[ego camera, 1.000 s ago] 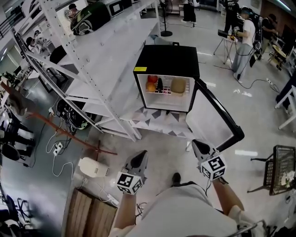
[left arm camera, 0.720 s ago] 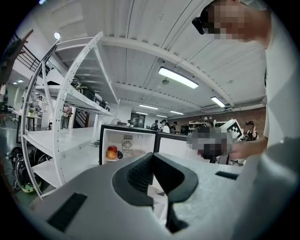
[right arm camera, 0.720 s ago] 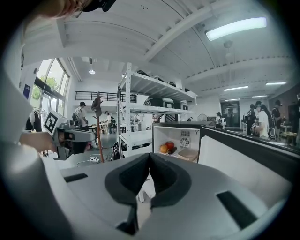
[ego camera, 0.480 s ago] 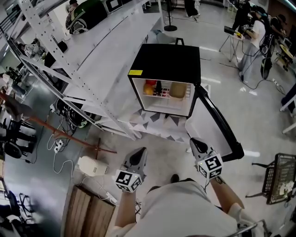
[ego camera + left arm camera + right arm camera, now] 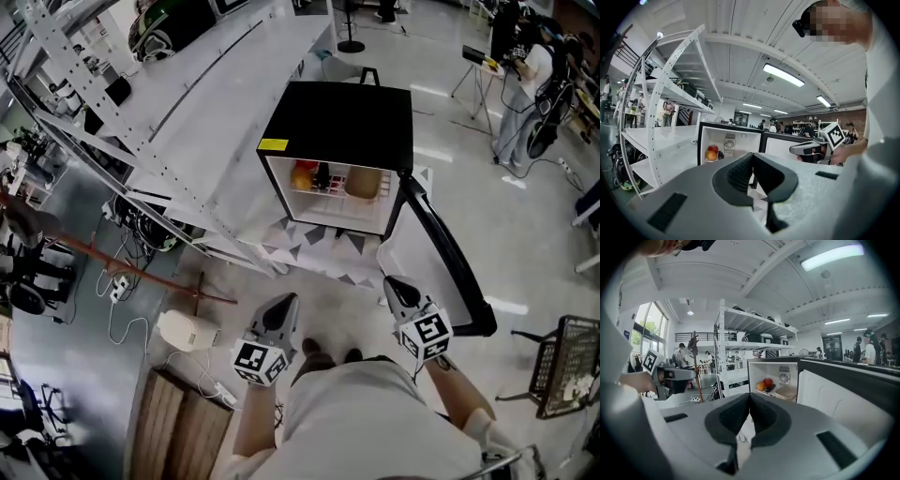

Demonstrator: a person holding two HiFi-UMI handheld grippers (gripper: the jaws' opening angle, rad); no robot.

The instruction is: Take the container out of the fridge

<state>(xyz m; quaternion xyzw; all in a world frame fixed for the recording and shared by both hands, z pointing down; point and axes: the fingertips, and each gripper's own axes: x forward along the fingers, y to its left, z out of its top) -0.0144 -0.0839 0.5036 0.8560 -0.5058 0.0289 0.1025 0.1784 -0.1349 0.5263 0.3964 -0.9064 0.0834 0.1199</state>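
This was a large open workshop hall; a polished grey floor (image 5: 525, 234), tall white metal racking (image 5: 178, 141), tangled cables (image 5: 145, 234), ceiling strip lights (image 5: 783, 75) and people (image 5: 528, 89) at distant work stands showed it.

In the head view the fridge (image 5: 337, 122) top is hiding the back of its inside; the container (image 5: 363, 182) is showing only as 1 small tan shape, its lid and contents too small to tell; the dark thing (image 5: 323, 174) beside the fruit (image 5: 302, 172) is looking too small to name; the right edge is cutting off the basket (image 5: 570, 352); the bottom edge is cutting off the wooden crate (image 5: 183, 436); in the left gripper view the left gripper (image 5: 753, 155) body is hiding the fridge's lower half.
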